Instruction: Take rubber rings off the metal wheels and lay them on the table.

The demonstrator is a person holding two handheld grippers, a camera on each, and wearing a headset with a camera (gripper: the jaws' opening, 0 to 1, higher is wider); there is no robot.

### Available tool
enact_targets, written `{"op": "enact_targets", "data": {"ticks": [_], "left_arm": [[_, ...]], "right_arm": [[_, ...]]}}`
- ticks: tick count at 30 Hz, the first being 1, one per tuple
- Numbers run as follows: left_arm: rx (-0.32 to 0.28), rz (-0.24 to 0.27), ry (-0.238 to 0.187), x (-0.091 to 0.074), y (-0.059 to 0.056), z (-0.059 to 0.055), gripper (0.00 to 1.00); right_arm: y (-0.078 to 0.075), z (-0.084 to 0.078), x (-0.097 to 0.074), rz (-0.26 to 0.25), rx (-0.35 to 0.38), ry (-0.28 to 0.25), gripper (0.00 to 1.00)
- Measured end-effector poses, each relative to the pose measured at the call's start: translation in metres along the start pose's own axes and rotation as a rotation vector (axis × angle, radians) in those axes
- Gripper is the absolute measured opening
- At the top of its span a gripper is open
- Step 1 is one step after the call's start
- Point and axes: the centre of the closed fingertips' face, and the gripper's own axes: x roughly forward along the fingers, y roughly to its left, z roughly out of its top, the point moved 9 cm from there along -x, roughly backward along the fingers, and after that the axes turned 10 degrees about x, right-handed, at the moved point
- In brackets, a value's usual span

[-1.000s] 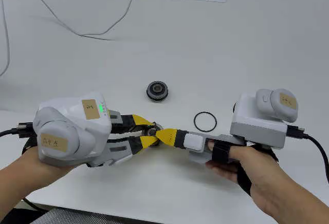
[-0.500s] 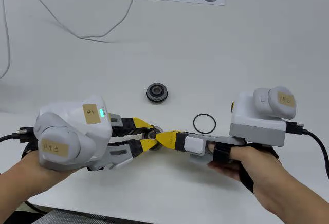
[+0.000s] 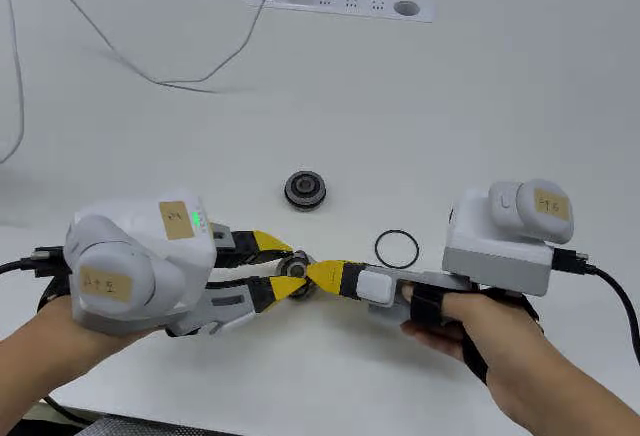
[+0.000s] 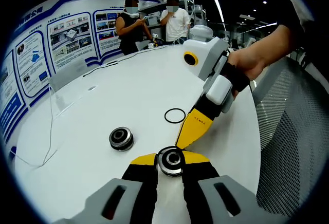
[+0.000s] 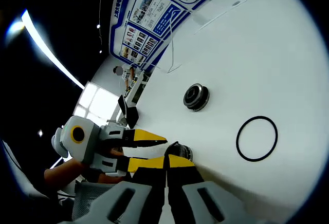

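The left gripper [image 3: 281, 264] had its fingers clamped on a wheel [image 4: 171, 159], one on each side of it, and held it just above the tabletop [image 3: 480, 126]. The right gripper [image 3: 320, 274] came in from the opposite side with its fingers pressed together, their tip touching the wheel's rim on the side away from the left fingers.

The dark band round that rim looked like the ring [image 4: 160, 157]. It would likely be soft, stretchy and grippy, so it should peel rather than slide. The best hold seemed to be a thin pinch at the outer edge, pulled away from the left fingers. The wheel itself looked stiff and fairly heavy for its size. Its smooth metal could twist in the left fingers if the ring dragged.

A loose ring [image 3: 377, 250] lay flat on the tabletop just beyond the right fingers. A second wheel [image 3: 304, 189] sat further out, beyond both sets of fingers. It also carried a dark rim.

I could not tell whether any of the ring was actually caught between the right fingers. In the right gripper view their own tips covered the contact, and in the head view the spot was too small to read. The underside of the held wheel was hidden.
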Motion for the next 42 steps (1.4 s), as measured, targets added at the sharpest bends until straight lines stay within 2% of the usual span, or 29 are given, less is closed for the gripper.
{"op": "enact_targets", "data": {"ticks": [6,10,13,19,24,29,30,38,42], "left_arm": [[-0.019,0.052,-0.003,-0.014,0.007,-0.001,0.19],[-0.030,0.077,0.007,-0.023,0.007,-0.002,0.19],[-0.055,0.097,-0.003,-0.028,0.005,-0.001,0.21],[-0.074,0.146,-0.014,-0.033,0.004,0.001,0.32],[-0.101,0.207,-0.018,-0.036,0.009,0.001,0.47],[-0.143,0.238,-0.041,-0.039,0.013,0.002,0.53],[-0.145,0.243,-0.046,-0.040,0.013,0.002,0.54],[-0.157,0.264,-0.079,-0.044,0.015,0.012,0.64],[-0.158,0.268,-0.098,-0.046,0.014,0.015,0.68]], "right_arm": [[0.007,0.002,0.005,0.009,-0.026,-0.001,0.01],[0.006,0.002,0.006,0.008,-0.027,0.002,0.01],[0.007,0.002,0.006,0.011,-0.020,0.000,0.01],[0.015,0.005,0.006,0.069,0.017,-0.033,0.01],[0.019,0.013,-0.003,0.098,0.057,-0.093,0.01],[0.014,0.020,-0.019,0.086,0.090,-0.152,0.01],[0.009,0.023,-0.023,0.081,0.096,-0.161,0.01],[-0.013,0.023,-0.052,-0.007,0.144,-0.243,0.01],[-0.022,0.022,-0.064,-0.025,0.203,-0.294,0.01]]}}
